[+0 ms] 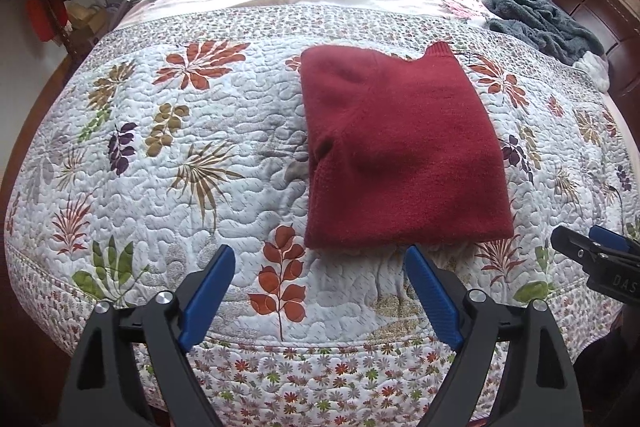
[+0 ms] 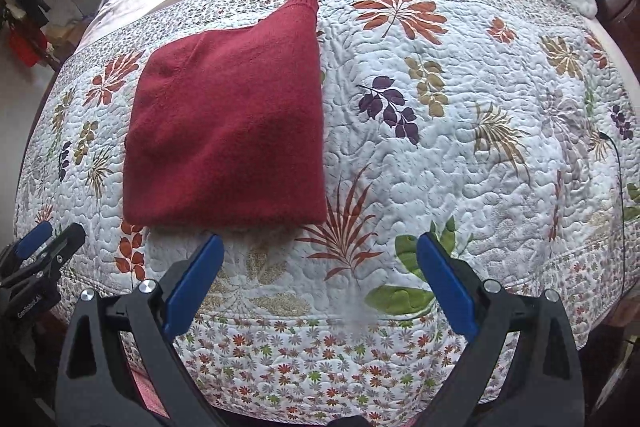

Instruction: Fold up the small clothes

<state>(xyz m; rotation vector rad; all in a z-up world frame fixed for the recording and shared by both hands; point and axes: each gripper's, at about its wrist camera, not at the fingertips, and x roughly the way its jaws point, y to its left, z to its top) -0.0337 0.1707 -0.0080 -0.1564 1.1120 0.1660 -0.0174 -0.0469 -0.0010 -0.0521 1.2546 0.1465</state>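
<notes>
Your red sweater (image 1: 400, 155) is folded into a rough rectangle and lies flat on the floral quilt (image 1: 168, 155), one ribbed cuff or hem end sticking out at its far corner. From your left gripper (image 1: 320, 291) it sits just beyond the fingertips, closer to the right finger (image 1: 434, 297) than to the left one — near edge just ahead of that tip, not touching as far as I can see. Left fingers are spread wide, nothing between them but quilt. From your right gripper (image 2: 318, 281) the sweater (image 2: 232, 131) is ahead and off to the left, its near edge just past the left finger (image 2: 192, 285); the right finger (image 2: 448, 287) sits over bare quilt (image 2: 460, 147) and a green leaf print. Right fingers are also spread wide and empty. Each camera catches the other gripper at the frame edge: your right one (image 1: 596, 247) low on the right of the left view, your left one (image 2: 44, 247) low on the left of the right view — both near the quilt's front edge. Further out, a grey-blue fluffy blanket (image 1: 540, 19) is bunched at the far right of the bed by a dark wooden headboard (image 1: 592, 11), well apart from the sweater.
</notes>
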